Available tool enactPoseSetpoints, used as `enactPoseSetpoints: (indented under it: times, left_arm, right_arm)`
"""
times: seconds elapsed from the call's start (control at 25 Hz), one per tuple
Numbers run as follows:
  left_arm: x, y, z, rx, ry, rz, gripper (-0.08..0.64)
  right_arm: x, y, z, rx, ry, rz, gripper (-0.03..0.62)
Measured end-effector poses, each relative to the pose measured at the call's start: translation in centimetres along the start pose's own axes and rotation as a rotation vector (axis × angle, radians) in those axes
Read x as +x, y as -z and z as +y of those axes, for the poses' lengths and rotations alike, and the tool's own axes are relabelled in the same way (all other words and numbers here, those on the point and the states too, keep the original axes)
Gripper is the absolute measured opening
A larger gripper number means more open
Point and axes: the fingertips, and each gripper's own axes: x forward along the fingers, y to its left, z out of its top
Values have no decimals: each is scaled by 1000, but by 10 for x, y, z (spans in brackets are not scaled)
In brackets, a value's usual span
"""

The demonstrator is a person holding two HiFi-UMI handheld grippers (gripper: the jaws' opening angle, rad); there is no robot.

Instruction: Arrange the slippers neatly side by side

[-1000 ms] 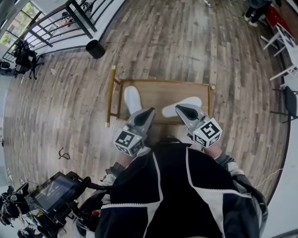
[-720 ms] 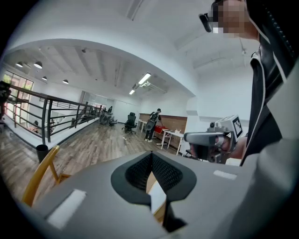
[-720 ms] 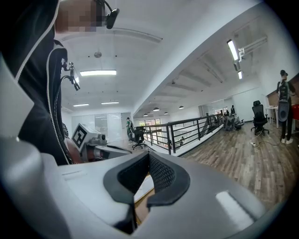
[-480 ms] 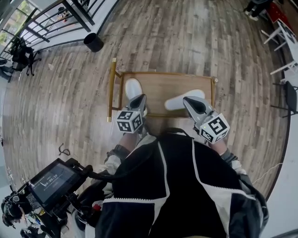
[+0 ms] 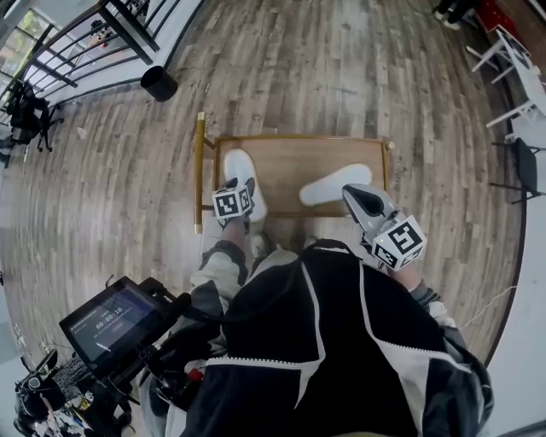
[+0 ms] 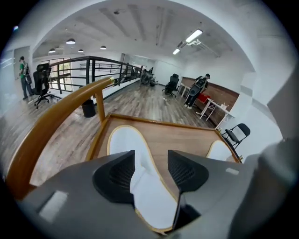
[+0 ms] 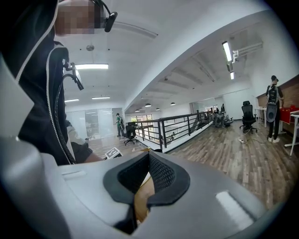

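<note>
Two white slippers lie on a low wooden table [image 5: 299, 154]. The left slipper [image 5: 241, 171] points away from me. The right slipper [image 5: 335, 184] lies slanted across the table. My left gripper [image 5: 237, 193] hangs over the left slipper's heel end, pointing steeply down. Its jaws have just been opening. In the left gripper view the left slipper [image 6: 124, 142] runs between the open jaws of the left gripper [image 6: 150, 161], and the pads stand clear of it. The right slipper [image 6: 219, 150] shows at the table's right. My right gripper [image 5: 350, 191] is shut and empty near the right slipper's heel; in its own view my right gripper [image 7: 148, 158] aims nearly level.
A wooden handle rail [image 5: 200, 175] runs along the table's left side. A black bin [image 5: 158, 83] and black railing [image 5: 128, 26] stand at the far left. White tables [image 5: 512, 60] and a chair [image 5: 529, 171] are at the right. A screen device [image 5: 107, 320] sits low on the left.
The left gripper has dropped down and forward onto the left slipper's heel end and its jaws have opened. The right gripper has hardly moved.
</note>
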Motion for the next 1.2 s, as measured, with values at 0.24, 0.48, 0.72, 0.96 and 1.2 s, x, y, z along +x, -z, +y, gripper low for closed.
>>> enactPoseSetpoints:
  times: [0.24,0.48,0.72,0.96,1.2]
  left_arm:
    - [26,11,11,13,-40,77,256]
    - [41,26,23,4,-82,158,267]
    - [46,28,29,14,-100,178,172]
    - [40,19,15,33,-75,151,35]
    - [25,-2,-9,74,-33,60,34]
  right_arm:
    - [-19,10,0,6,69,24,5]
    - [-37,13,-4,21,134,39,5]
    - [-42,15,-7,26,157,48,5]
    - [-37,10,-6,21,132,42,5]
    - [-25,6,-1,6,70,38,5]
